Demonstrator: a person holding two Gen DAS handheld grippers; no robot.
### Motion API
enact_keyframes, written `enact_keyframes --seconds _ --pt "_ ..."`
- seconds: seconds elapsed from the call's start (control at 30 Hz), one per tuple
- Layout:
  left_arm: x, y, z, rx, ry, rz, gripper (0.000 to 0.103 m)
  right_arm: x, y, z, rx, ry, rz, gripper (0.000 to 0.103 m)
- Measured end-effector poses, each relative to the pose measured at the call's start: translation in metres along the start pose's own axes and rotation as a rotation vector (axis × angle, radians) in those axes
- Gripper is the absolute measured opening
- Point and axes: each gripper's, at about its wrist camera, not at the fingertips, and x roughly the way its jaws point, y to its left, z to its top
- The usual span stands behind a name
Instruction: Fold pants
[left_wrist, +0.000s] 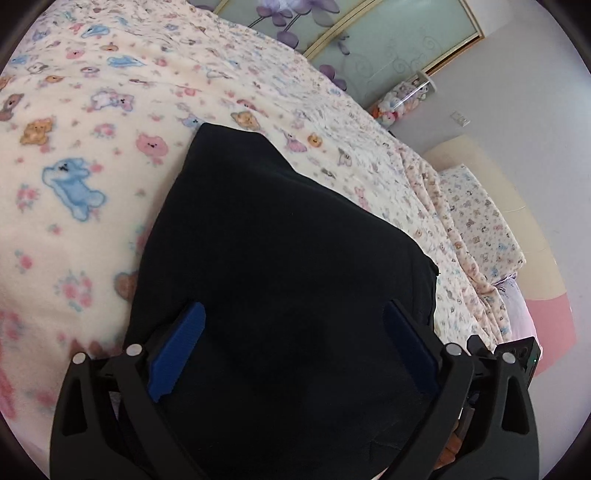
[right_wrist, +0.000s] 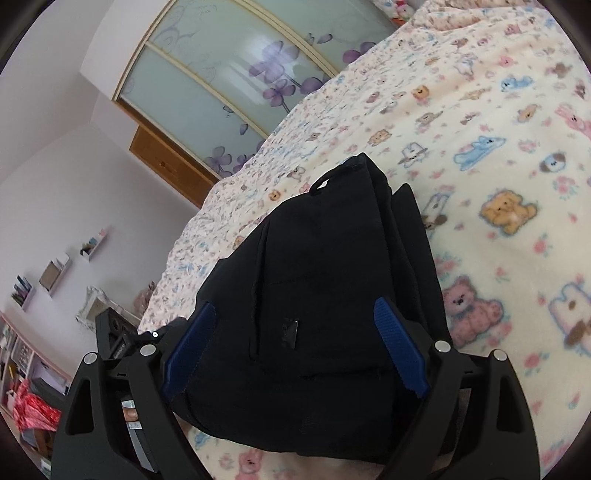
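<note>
The black pants (right_wrist: 325, 280) lie on the bed, on a cream teddy-bear blanket (left_wrist: 81, 122), already gathered into a compact stack of layers. The fabric appears soft, limp and light; expect layers to slip and sag when lifted. Take hold at a stacked edge or corner, pinching all layers together. The left gripper (left_wrist: 293, 332) and right gripper (right_wrist: 295, 332) hover over the pants, jaws spread wide, holding nothing.

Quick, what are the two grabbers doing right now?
Left gripper: open, over the black pants, holding nothing.
Right gripper: open too, holding nothing.
</note>
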Motion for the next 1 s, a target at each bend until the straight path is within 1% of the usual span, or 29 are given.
enact_keyframes --seconds 0.07,0.1,0.17,0.23,0.3,0.33,0.4,0.43,0.5,0.53,0.57,0.63,0.7,0.77,0.8,0.87,0.93,1.0 --pt "-0.006 -0.007 -0.003 0.031 -0.014 0.024 0.098 -0.008 0.001 0.004 0.028 0.005 0.02 0.09" --pt "-0.014 -0.013 -0.005 0.056 -0.028 0.046 0.098 -0.019 0.002 0.005 0.044 -0.004 0.036 0.09" --pt "-0.032 -0.027 -0.012 0.11 -0.066 0.073 0.098 -0.038 0.006 0.003 0.042 -0.044 0.094 0.09" --pt "-0.054 -0.043 -0.024 0.181 -0.123 0.08 0.098 -0.058 0.014 -0.001 0.02 -0.083 0.151 0.091" --pt "-0.071 -0.059 -0.044 0.256 -0.169 0.085 0.101 -0.066 0.021 -0.01 0.007 -0.07 0.183 0.093" --pt "-0.074 -0.063 -0.05 0.274 -0.18 0.088 0.101 -0.067 0.023 -0.015 0.001 -0.059 0.187 0.093" --pt "-0.077 -0.07 -0.065 0.298 -0.178 0.089 0.101 -0.065 0.026 -0.026 -0.013 -0.034 0.179 0.093" --pt "-0.074 -0.073 -0.073 0.307 -0.173 0.102 0.101 -0.062 0.027 -0.03 -0.021 -0.025 0.166 0.093" --pt "-0.065 -0.073 -0.082 0.328 -0.157 0.142 0.101 -0.051 0.025 -0.036 -0.036 0.006 0.113 0.095" --pt "-0.055 -0.071 -0.084 0.336 -0.134 0.18 0.101 -0.043 0.021 -0.038 -0.029 0.032 0.081 0.095" --pt "-0.044 -0.066 -0.084 0.329 -0.101 0.207 0.101 -0.035 0.015 -0.04 -0.021 0.057 0.07 0.095" --pt "-0.029 -0.059 -0.085 0.314 -0.061 0.227 0.101 -0.033 0.011 -0.042 -0.027 0.058 0.079 0.095" --pt "-0.021 -0.059 -0.088 0.34 -0.069 0.253 0.101 -0.032 0.009 -0.045 -0.04 0.047 0.081 0.096" --pt "-0.016 -0.06 -0.089 0.347 -0.074 0.272 0.101 -0.033 0.01 -0.047 -0.058 0.041 0.083 0.097" --pt "-0.016 -0.059 -0.089 0.343 -0.075 0.268 0.101 -0.033 0.009 -0.048 -0.067 0.037 0.094 0.1" --pt "-0.018 -0.057 -0.088 0.33 -0.079 0.245 0.101 -0.034 0.006 -0.049 -0.061 0.032 0.132 0.102" --pt "-0.021 -0.057 -0.087 0.326 -0.08 0.235 0.101 -0.036 0.002 -0.047 -0.028 0.032 0.165 0.102" --pt "-0.029 -0.06 -0.089 0.335 -0.085 0.24 0.101 -0.044 0.002 -0.045 0.023 0.038 0.172 0.102"
